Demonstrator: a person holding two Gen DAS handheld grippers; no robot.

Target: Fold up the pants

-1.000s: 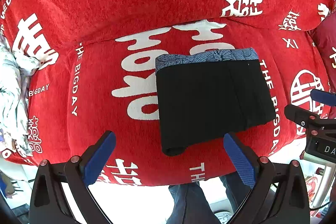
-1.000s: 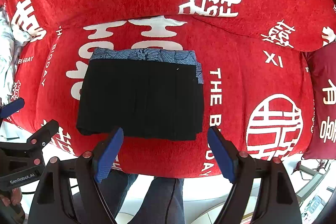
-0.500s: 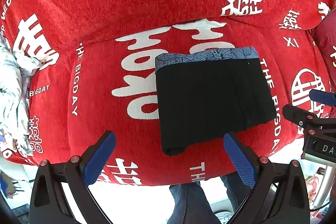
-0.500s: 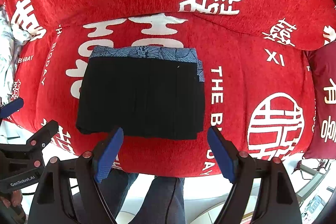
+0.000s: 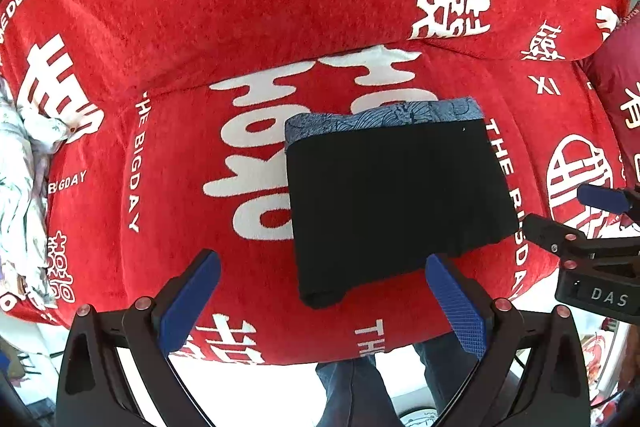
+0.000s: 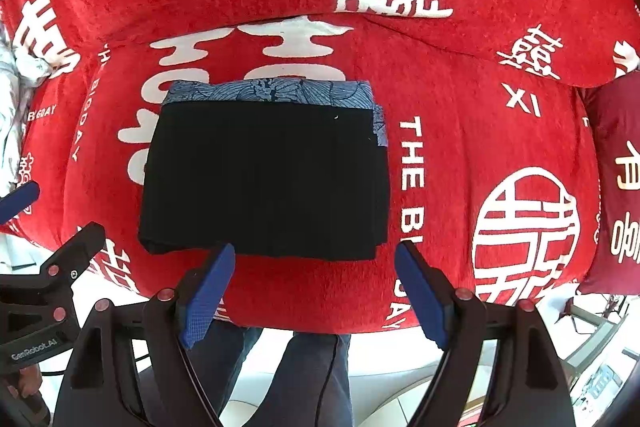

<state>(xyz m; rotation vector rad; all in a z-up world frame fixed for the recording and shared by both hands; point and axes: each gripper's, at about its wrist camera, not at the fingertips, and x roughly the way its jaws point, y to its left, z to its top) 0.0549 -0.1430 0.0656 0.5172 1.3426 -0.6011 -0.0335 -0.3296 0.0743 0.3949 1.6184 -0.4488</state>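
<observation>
Folded pants apparently untouched beyond spread fingers.

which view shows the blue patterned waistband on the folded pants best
The right wrist view: the blue patterned waistband lies near centre along the far edge of the folded black pants, wrapping round the right corner. The left wrist view shows it too, but tilted and further off-centre.
</observation>
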